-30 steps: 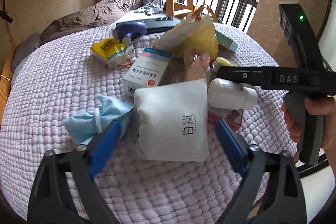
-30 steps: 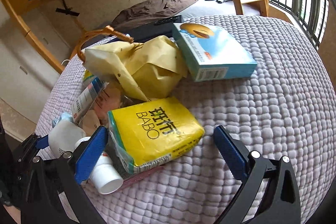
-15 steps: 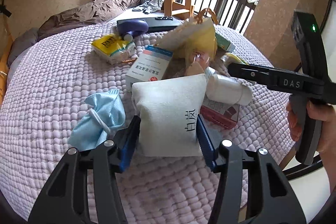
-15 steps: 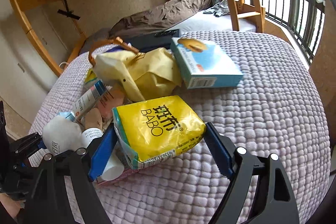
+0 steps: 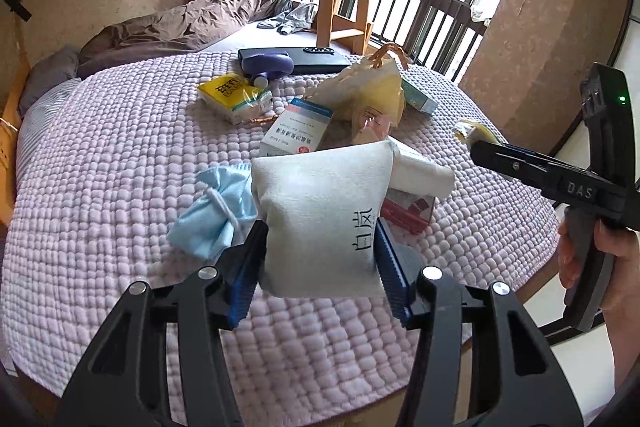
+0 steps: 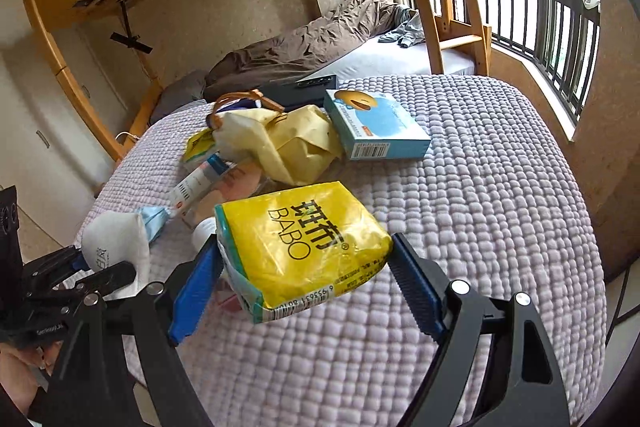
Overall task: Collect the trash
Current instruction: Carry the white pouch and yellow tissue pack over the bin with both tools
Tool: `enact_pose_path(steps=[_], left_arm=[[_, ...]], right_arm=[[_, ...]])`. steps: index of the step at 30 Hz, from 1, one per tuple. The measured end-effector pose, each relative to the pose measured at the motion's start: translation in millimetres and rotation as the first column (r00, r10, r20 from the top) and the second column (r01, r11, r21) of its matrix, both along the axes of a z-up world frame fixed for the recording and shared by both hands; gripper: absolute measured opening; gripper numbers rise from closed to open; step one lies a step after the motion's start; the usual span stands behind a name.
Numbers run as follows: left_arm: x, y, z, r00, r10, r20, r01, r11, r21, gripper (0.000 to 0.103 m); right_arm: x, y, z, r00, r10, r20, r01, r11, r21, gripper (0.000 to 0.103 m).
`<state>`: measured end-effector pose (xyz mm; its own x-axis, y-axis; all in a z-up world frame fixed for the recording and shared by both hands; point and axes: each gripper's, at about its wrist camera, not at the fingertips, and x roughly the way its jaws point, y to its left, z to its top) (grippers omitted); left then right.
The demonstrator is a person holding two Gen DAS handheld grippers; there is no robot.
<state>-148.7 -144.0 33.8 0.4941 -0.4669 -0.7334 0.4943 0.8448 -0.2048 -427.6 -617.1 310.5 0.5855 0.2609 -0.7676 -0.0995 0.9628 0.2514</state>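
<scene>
The left tongs [image 5: 320, 259] are clamped on a white fabric pouch with black printed characters [image 5: 320, 215], their blue pads pressing its two sides, and the pouch hangs lifted off the lilac bubble-textured bedspread [image 5: 100, 187] with its bottom edge clear of the cloth. The right tongs [image 6: 308, 283] grip a yellow plastic tissue pack printed BABO [image 6: 300, 243] between their blue pads, and that pack too is held tilted above the bedspread. Taking the crumpled yellow paper bag with a brown twisted handle [image 6: 288, 143] as the landmark in the middle of the bed, a light blue cardboard box with a smiling face [image 6: 376, 127] lies just to its right, touching it, in the right wrist view; a white and blue medicine carton [image 5: 296, 135] leans against its near left side, in the left wrist view. A crumpled pale blue face mask [image 5: 212, 219] lies nearer the bed's edge than the bag, just beside the held pouch. A second, smaller yellow tissue pack [image 5: 232, 99] sits to the bag's left, and beyond it a dark flat case [image 5: 320, 61] carries a purple rounded object [image 5: 268, 63]. A white plastic bottle [image 5: 420, 173] and a red packet [image 5: 408, 211] rest in front of the bag, behind the pouch. A hand [image 5: 600, 259] grasps the right tool's handle.
</scene>
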Motion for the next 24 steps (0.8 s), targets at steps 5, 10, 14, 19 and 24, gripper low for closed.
enact_pose_path(steps=[5,10,14,19,24], left_arm=[[-10,5,-1,1.0,0.009,-0.005,-0.009,1.0,0.023,0.055],[-20,9,-2,1.0,0.025,-0.002,-0.024,0.999,0.047,0.055],[-27,14,-4,0.999,0.037,-0.01,-0.036,0.998,0.06,0.055],[-37,19,-6,0.999,0.048,-0.019,-0.047,0.996,0.073,0.055],[-47,25,-8,0.998,0.052,-0.025,-0.05,0.995,0.083,0.055]], right_arm=[[-20,10,8,1.0,0.019,0.008,-0.019,0.999,-0.026,0.081],[-40,22,8,0.999,0.044,-0.006,-0.045,0.998,-0.054,0.081],[-54,32,6,0.998,0.064,-0.027,-0.066,0.996,-0.061,0.081],[-71,40,6,0.997,0.068,-0.043,-0.07,0.996,-0.053,0.081],[-87,44,7,0.997,0.067,-0.05,-0.069,0.996,-0.047,0.081]])
